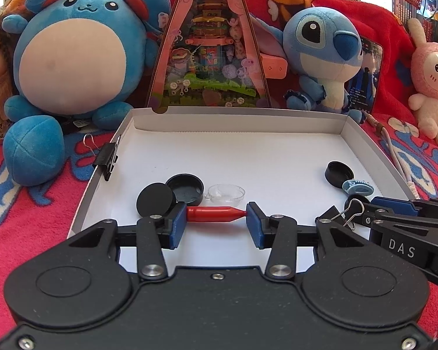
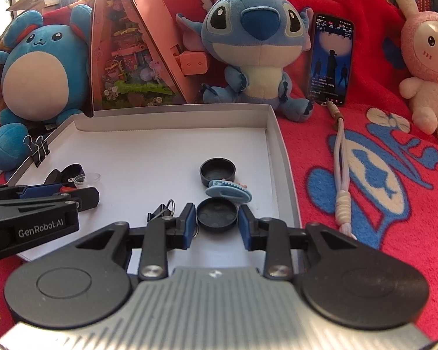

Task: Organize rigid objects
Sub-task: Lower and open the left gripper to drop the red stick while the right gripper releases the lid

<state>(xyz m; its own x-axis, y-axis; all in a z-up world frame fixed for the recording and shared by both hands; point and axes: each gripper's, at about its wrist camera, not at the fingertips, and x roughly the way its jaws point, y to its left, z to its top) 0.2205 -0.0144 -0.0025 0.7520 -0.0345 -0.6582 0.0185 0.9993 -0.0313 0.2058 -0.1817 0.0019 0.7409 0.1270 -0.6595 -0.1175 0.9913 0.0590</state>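
Note:
My left gripper (image 1: 216,218) is shut on a red bullet-shaped piece (image 1: 210,214), its blue pads on both ends, low over the white box (image 1: 248,145). Just behind it lie a black disc (image 1: 156,201), an upturned black cap (image 1: 187,188) and a clear dome (image 1: 226,194). My right gripper (image 2: 217,218) stands around a black cap (image 2: 217,215) on the box floor, with a thin gap at each pad. A light blue hair clip (image 2: 227,192) and a second black cap (image 2: 217,172) lie right behind it. A loose binder clip (image 2: 162,211) lies beside its left finger.
Another binder clip (image 1: 106,157) grips the box's left wall. Plush toys (image 1: 67,58) and a triangular toy box (image 1: 210,43) stand behind on the red blanket. A phone (image 2: 331,58) leans at the right, with a cord (image 2: 343,175) running beside the box.

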